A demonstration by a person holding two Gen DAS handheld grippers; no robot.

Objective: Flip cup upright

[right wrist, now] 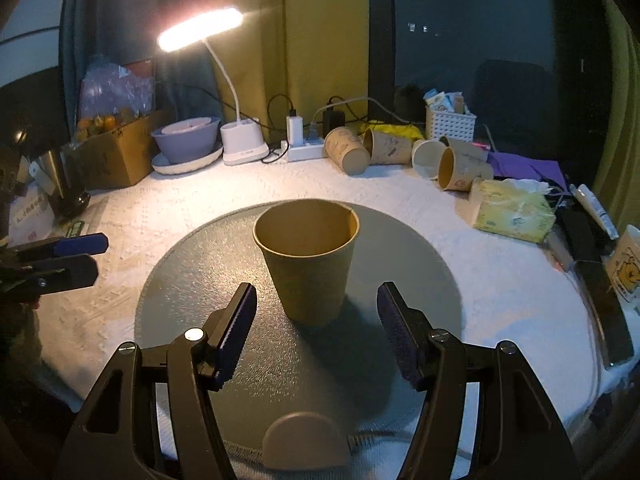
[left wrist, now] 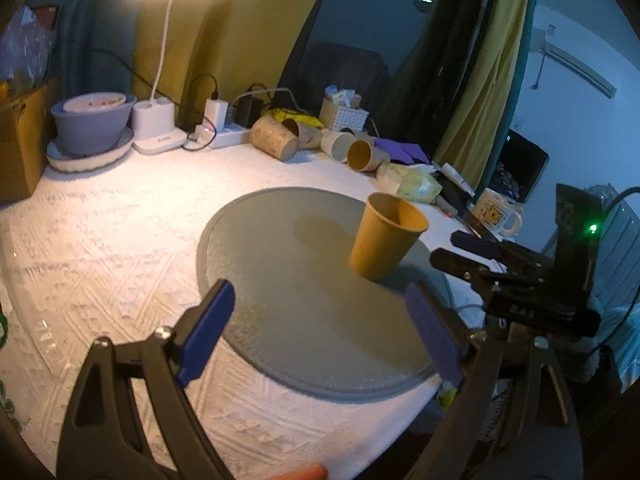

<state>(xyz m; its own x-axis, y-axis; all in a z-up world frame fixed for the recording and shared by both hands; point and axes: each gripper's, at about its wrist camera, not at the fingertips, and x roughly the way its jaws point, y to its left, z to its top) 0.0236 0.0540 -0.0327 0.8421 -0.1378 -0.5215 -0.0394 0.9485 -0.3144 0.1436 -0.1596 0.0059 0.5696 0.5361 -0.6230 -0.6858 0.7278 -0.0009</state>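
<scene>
on one grey mat (right wrist: 400, 264) stands one upright cup (right wrist: 308, 264); both grippers' jaws gape, empty.

paper cups (right wrist: 307, 268): 5 | bowls (right wrist: 187, 138): 1 | lamps (right wrist: 200, 30): 1 | mugs (left wrist: 495, 213): 1

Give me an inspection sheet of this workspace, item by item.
Surface: white textured cloth with a round grey mat in the middle.
Job's things: cup stands upright on the mat, mouth up, free of both grippers.
Clutter: four paper cups lying on their sides at the back, tissue pack, mug, white basket, bowl on a dish.
Grippers: left gripper open, empty; right gripper open, empty, cup just ahead of it.
Cables: chargers and leads at the power strip.
Surroundings: lit desk lamp, yellow curtain, cardboard box.
</scene>
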